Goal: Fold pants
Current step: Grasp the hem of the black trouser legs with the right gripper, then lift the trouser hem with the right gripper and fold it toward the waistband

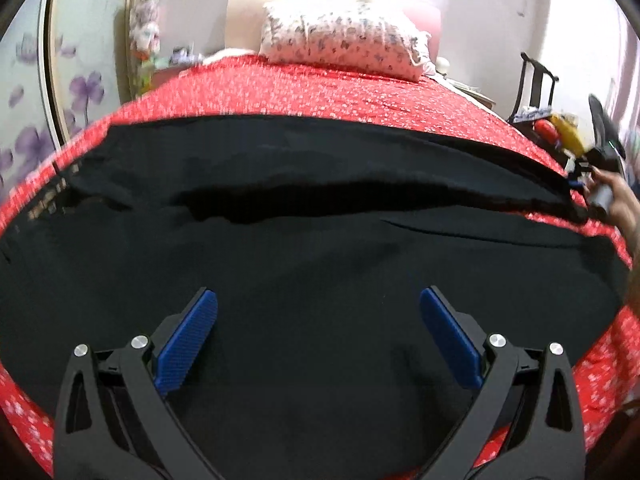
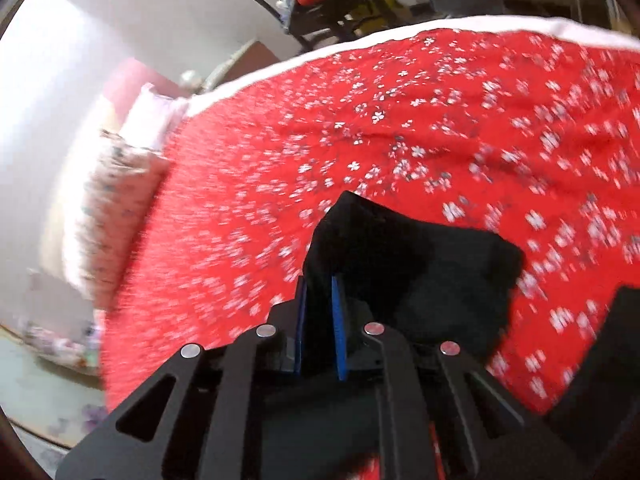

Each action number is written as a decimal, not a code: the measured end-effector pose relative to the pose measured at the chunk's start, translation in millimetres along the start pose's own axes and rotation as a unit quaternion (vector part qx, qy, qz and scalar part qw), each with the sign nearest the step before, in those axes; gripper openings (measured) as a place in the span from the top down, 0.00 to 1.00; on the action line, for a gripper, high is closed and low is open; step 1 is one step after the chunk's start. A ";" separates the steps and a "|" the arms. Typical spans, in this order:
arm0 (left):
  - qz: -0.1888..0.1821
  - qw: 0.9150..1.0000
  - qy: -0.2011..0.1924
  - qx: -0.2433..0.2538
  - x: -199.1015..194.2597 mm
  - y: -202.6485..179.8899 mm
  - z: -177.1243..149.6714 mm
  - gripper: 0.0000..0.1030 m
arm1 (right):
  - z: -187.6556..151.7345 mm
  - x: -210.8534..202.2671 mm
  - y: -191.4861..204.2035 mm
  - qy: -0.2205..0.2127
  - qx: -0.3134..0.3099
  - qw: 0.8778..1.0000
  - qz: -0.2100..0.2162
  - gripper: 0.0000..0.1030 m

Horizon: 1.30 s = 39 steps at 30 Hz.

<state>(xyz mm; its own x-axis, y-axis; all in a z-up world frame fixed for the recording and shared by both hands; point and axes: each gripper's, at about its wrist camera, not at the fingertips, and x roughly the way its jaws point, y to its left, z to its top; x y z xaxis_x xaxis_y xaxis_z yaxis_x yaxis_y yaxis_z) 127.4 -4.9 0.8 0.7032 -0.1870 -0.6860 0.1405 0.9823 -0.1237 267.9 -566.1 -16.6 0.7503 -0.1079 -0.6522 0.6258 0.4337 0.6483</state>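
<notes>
Black pants (image 1: 304, 248) lie spread across a red flowered bedspread (image 1: 320, 88), one leg lying over the other with a dark fold line between them. My left gripper (image 1: 318, 300) is open and empty, hovering over the near part of the pants. My right gripper (image 2: 320, 280) is shut on the black pants' leg end (image 2: 400, 256) and holds it lifted above the bedspread (image 2: 440, 120). In the left wrist view the right gripper (image 1: 580, 182) shows at the far right edge, at the end of the upper leg.
A flowered pillow (image 1: 340, 40) lies at the head of the bed. A dark chair (image 1: 536, 88) with colourful items stands beyond the bed's right side; it also shows in the right wrist view (image 2: 332, 4). A flowered wardrobe door (image 1: 40, 92) stands at the left.
</notes>
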 end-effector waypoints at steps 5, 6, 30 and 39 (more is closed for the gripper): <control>-0.041 0.999 0.005 -0.030 -1.8 7.9 -1.5 0.02 | -20.6 -78.1 -22.3 -0.014 -0.016 0.994 0.104 0.89; -0.047 0.998 0.000 -0.031 -4.5 8.3 -1.7 0.02 | -21.4 -88.3 -24.4 -0.013 -0.016 0.993 0.116 0.89; -0.081 0.971 -0.097 -0.201 -49.5 67.2 -10.6 0.02 | -146.6 -221.2 -119.1 -0.024 -0.004 0.995 0.096 0.58; -0.066 0.956 -0.132 -0.253 -52.9 76.6 -17.8 0.02 | -227.0 -121.7 -3.4 0.206 0.011 0.950 0.236 0.59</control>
<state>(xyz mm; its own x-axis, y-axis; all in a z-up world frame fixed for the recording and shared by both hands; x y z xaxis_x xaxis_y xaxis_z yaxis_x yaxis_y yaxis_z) 88.6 80.3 14.9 0.8638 -0.2401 -0.4429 -0.0675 0.8160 -0.5741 126.2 -351.4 -28.7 0.8049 0.4545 -0.3816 0.2480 0.3267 0.9120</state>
